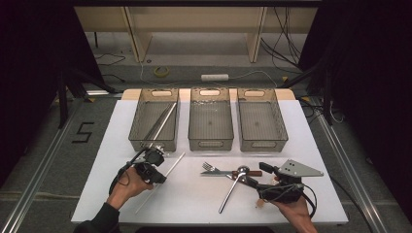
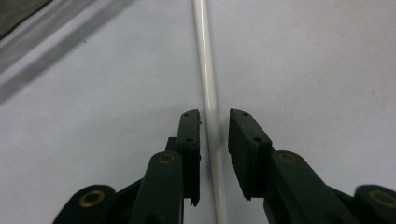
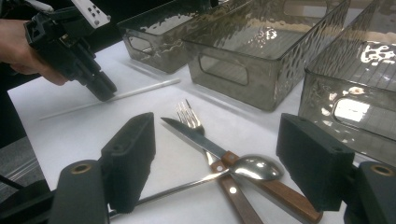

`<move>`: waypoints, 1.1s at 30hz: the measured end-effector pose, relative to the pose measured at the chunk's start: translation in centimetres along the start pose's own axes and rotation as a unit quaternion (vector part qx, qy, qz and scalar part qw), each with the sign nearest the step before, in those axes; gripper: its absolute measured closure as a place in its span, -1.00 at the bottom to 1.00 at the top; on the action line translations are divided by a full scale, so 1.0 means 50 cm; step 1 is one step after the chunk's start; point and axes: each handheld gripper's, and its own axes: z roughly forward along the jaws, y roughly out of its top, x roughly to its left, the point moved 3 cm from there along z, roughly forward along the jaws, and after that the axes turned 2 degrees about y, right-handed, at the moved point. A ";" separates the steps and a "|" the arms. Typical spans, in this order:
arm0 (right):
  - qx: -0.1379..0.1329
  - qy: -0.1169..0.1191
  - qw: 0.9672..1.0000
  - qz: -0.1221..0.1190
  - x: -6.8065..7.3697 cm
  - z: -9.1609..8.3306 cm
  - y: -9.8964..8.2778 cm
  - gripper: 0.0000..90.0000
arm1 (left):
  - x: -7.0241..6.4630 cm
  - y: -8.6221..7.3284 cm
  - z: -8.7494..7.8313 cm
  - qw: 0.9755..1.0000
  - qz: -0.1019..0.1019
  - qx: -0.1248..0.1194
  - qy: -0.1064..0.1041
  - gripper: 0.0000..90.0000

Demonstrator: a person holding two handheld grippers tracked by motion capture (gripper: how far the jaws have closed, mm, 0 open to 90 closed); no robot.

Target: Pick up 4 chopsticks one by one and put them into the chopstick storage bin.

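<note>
High view, item by item as we find it: a white rectangular tabletop (image 1: 204,194) carries three smoky translucent plastic bins in a row along its far half. We note the left bin (image 1: 137,127) holding slim metal chopsticks (image 1: 163,121) laid lengthwise, the middle bin (image 1: 210,141) and the right bin (image 1: 279,131) beside it. Nearer us lies a long thin white plastic rod (image 1: 170,168), slanted on the tabletop just in front of the left bin. Our left hand-held gripper (image 2: 215,126) points down over that rod; in the left gripper view its black jaws stand either side of the rod, narrowly apart, with a slim gap showing on the right side, so we log no clamp on it. To the right we list a small pile: a silver metal fork (image 1: 209,167), a wooden-handled table knife (image 3: 219,156) and a long-handled steel spoon (image 3: 257,168), crossing one another. Our right hand-held gripper (image 3: 215,163) hovers near this pile, jaws wide apart, holding nothing.
</note>
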 end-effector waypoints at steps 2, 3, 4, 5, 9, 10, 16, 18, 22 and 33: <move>0.001 0.000 1.000 0.000 0.000 0.000 0.000 -0.35 | 0.000 0.001 0.002 1.000 0.001 0.001 0.000 0.65; 0.000 0.000 1.000 0.000 0.000 0.000 0.000 -0.35 | 0.000 0.001 0.003 1.000 0.002 0.003 0.000 0.66; 0.001 0.000 1.000 0.000 0.000 0.000 0.000 -0.35 | 0.001 0.002 0.004 1.000 0.004 0.004 0.000 0.67; 0.001 0.000 1.000 0.000 0.000 0.000 0.000 -0.35 | 0.001 0.003 0.005 1.000 0.004 0.004 0.000 0.68; 0.000 0.000 1.000 0.000 0.000 0.000 0.000 -0.35 | -0.001 0.005 0.010 1.000 0.010 0.009 0.000 0.71; 0.000 0.000 1.000 0.000 0.000 0.000 0.000 -0.35 | -0.001 0.005 0.011 1.000 0.010 0.010 0.000 0.73; 0.001 0.000 1.000 -0.001 0.000 0.000 0.000 -0.35 | -0.003 0.007 0.013 1.000 0.012 0.013 0.007 0.79; 0.001 -0.001 1.000 0.000 0.000 0.000 0.000 -0.35 | -0.005 0.007 0.013 1.000 0.014 0.013 0.012 0.80; 0.001 -0.001 1.000 -0.002 0.001 0.000 0.000 -0.35 | -0.006 0.007 0.013 1.000 0.012 0.011 0.014 0.83; 0.000 -0.001 1.000 -0.002 0.000 -0.001 0.000 -0.35 | -0.004 0.005 0.012 1.000 0.006 0.005 0.012 0.87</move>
